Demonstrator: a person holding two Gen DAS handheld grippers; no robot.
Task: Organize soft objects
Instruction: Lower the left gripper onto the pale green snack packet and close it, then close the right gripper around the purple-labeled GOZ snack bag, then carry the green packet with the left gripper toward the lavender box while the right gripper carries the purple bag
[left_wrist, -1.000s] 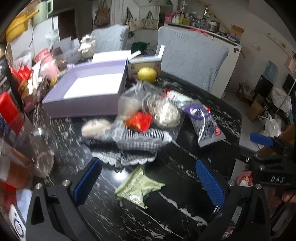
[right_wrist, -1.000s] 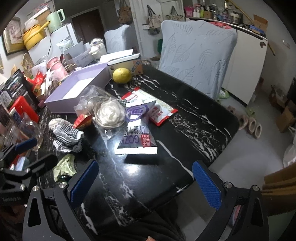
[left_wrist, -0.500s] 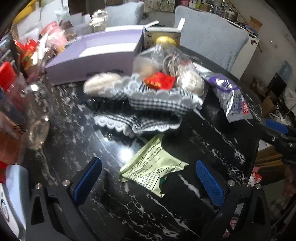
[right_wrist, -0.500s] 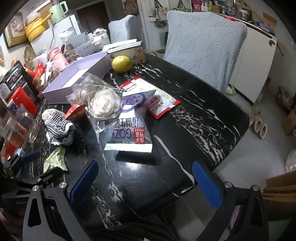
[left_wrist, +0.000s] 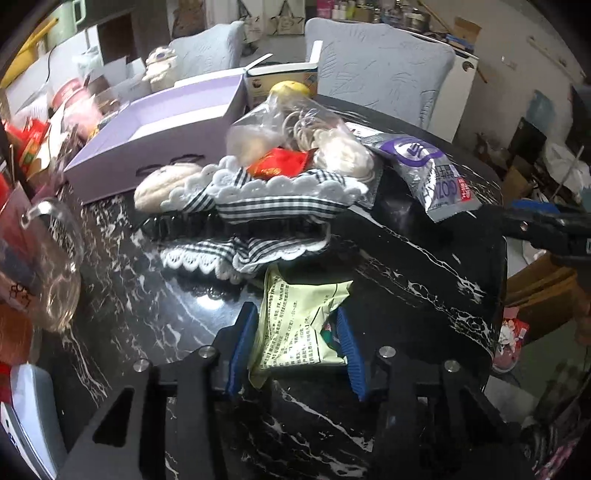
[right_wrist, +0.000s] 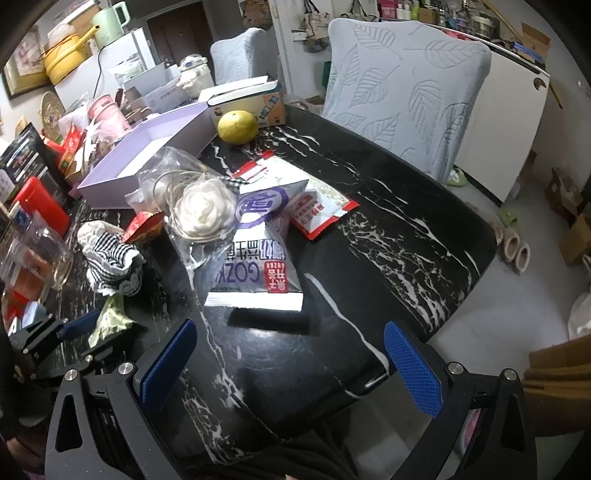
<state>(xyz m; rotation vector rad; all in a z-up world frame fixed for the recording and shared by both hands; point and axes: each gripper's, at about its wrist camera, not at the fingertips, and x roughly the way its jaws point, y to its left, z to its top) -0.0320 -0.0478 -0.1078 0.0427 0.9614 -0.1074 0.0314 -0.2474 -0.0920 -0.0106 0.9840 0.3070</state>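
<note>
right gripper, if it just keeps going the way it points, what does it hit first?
Probably bare tabletop: the right gripper is open, aimed down at the black marble table. The silver-and-purple snack bag lies just beyond; depth is unclear.

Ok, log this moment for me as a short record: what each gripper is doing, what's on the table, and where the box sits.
left gripper: jaws closing around the pale green foil packet
right gripper: open, nothing between its jaws
surface: black marble table
nearby soft things: black-and-white checked cloth with lace trim, silver snack bag with purple logo
container: open lilac box, behind the cloth
</note>
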